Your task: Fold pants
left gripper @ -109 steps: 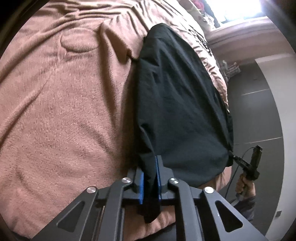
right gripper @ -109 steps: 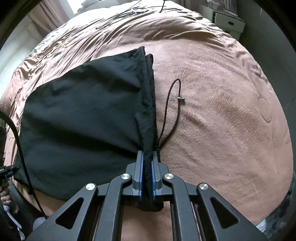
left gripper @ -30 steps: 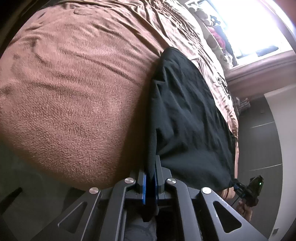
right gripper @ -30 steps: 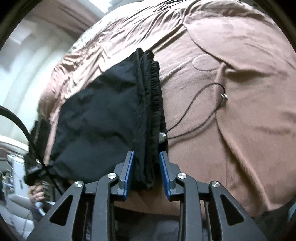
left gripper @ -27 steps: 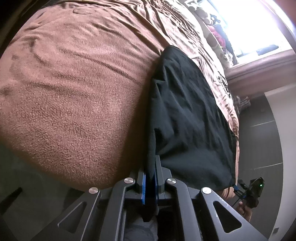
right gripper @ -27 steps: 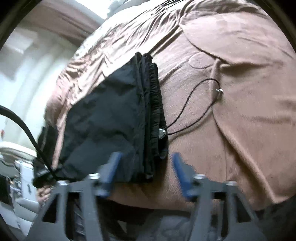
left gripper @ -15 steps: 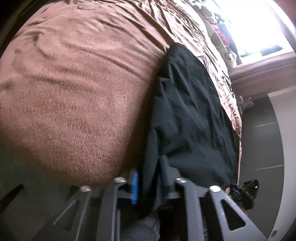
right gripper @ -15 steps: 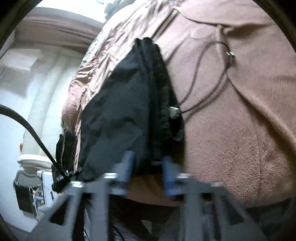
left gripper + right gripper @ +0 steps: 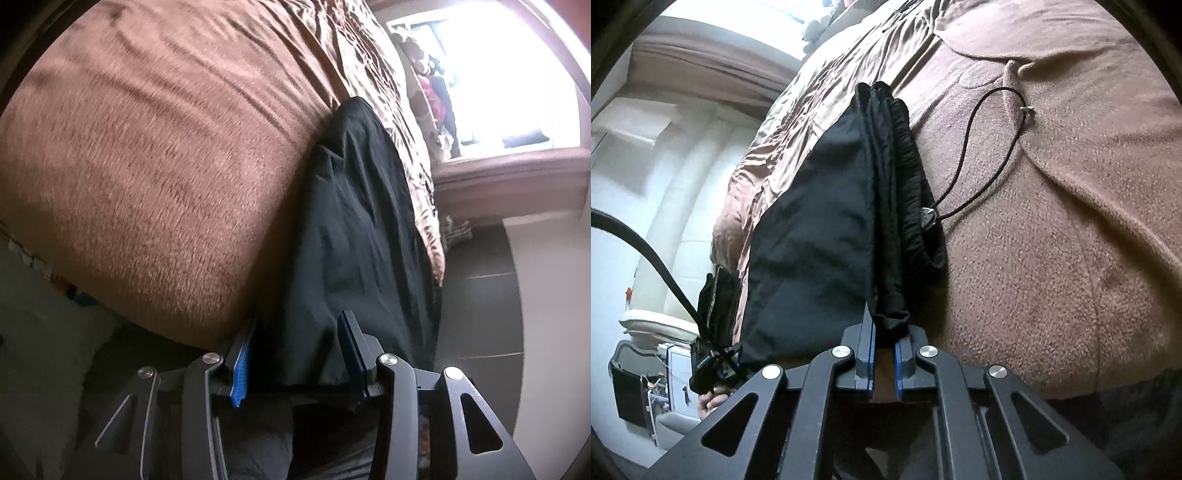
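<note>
Folded black pants lie on the brown bed blanket. Left tool has just been opening, its blue pads off the hem between them. Right tool pinches the waistband corner; drawstring at 2 o'clock.

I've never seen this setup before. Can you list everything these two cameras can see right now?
pants: one, black, folded, lying on the blanket.
blanket: one, brown, fuzzy, covering the bed.
drawstring: one, dark, looped on the blanket beside the waistband.
window: one, bright, beyond the bed.
cable: one, black, running to the far gripper.
hand: one, beneath that far gripper.
left gripper: black, blue pads; jaws just opening, pants edge loose between them.
right gripper: black, blue pads; shut at the waistband corner, grip unclear.
</note>
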`<state>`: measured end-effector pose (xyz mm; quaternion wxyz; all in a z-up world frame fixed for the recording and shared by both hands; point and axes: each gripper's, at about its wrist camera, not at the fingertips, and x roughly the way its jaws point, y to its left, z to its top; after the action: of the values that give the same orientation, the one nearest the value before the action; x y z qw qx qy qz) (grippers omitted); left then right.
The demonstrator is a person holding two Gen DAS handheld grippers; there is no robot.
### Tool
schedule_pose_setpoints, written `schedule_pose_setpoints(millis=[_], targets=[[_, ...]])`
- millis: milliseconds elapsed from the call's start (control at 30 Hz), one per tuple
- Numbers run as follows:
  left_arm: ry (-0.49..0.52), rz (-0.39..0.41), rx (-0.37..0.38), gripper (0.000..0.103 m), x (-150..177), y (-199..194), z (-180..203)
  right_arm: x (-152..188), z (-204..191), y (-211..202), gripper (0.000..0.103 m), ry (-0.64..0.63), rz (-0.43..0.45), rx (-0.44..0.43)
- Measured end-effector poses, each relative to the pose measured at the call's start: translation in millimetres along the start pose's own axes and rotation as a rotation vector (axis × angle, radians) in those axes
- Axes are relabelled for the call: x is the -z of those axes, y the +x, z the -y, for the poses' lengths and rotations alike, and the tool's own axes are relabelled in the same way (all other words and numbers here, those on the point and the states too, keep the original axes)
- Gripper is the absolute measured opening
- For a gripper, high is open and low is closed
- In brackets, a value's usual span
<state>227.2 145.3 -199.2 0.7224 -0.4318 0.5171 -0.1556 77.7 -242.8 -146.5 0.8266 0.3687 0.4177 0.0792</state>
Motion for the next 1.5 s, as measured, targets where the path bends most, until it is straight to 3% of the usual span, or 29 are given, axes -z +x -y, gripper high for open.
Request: schedule_pose_setpoints(millis=[267, 367, 467, 867, 1067, 1500], targets=[[-0.028, 0.077, 0.037, 0.043, 10.5, -1.2, -5.3, -0.4, -4.8, -0.5, 0.004, -0.017, 0.015, 0.023], [-0.023, 0.096, 0.014, 0.016, 12.0, 2.9, -6.0, 2.1, -4.9, -0.9, 0.004, -0.023, 0.021, 0.034], [-0.008, 0.113, 0.018, 0.011, 15.4, 4.4, -6.6, 3.7, -12.3, -4.2, 0.006, -0.056, 0.02, 0.078], [0.039, 0.183, 0.07, 0.008, 26.4, -8.5, -8.0, 16.0, -87.6, -62.9, 0.01, -0.252, 0.18, 0.31], [0.04, 0.188, 0.08, 0.008, 27.4, -9.6, -8.5, 24.1, -118.5, -83.9, 0.01, -0.308, 0.264, 0.333], [0.04, 0.198, 0.039, 0.008, 30.5, -4.5, -6.1, 44.1, -188.7, 0.5, 0.01, -0.483, 0.147, 0.299]])
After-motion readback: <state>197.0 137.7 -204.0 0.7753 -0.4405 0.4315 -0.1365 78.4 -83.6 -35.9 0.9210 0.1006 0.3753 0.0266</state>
